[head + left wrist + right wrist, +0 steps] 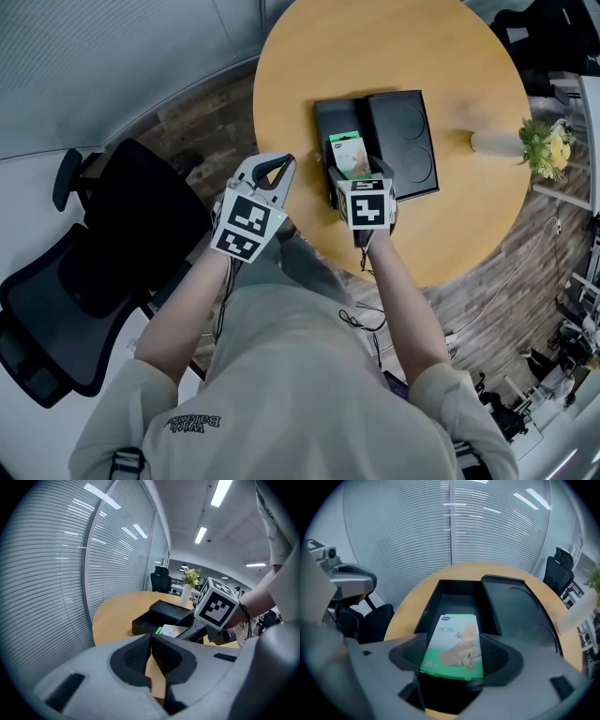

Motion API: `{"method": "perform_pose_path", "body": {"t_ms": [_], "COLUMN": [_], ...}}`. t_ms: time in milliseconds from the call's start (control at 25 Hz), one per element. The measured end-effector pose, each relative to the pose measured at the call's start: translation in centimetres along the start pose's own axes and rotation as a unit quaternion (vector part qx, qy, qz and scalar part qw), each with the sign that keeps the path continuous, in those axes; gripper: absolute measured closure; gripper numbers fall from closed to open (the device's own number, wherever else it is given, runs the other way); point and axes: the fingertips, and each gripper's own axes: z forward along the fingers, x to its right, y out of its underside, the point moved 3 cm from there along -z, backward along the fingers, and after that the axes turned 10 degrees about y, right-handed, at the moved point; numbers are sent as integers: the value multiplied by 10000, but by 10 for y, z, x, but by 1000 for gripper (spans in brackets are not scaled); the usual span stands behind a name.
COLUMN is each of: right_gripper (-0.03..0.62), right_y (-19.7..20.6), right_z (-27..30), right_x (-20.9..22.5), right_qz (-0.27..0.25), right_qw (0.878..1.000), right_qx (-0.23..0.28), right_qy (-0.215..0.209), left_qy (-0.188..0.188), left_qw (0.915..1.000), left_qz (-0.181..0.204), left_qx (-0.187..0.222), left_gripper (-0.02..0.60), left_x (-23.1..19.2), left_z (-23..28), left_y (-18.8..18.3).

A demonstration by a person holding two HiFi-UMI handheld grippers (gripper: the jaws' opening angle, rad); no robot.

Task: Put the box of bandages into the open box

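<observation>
hiding part of the box of bandages (347, 150): right gripper (358, 172)

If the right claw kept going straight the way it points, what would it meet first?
Likely the open box: the bandage box it grips points into that box's well, though depth is unclear.

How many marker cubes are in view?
2. Left cube on the left gripper, at the table edge; right cube on the right gripper, by the open box.
</observation>
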Motion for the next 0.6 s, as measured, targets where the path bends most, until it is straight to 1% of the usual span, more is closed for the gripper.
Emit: {"method": "perform_pose_path", "body": {"t_ms": [240,320,440,600], "right_gripper": [224,224,224,224], "right_y": [4,2,2,1], "right_z": [5,4,5,2], "right_x": [-2,-2,-5,-5], "right_qz": [-114,-155,-57,-37], "right_qw": [9995,9995,9998,9999], "right_qx": [-303,-263,-160,-92], "right_qy": [32,53,-50,-102], "left_qy": [174,218,297,308], "left_qw": [9998,9997,9995,9995], "left_qz": [-22,27,61,57], "left_qx": [-66,-65,-86,-103], "left_gripper": [558,558,558,558], "left_x": [9,12,18,21], "left_z": [8,8,7,5], "left_y": [0,-2,-4,-5]}}
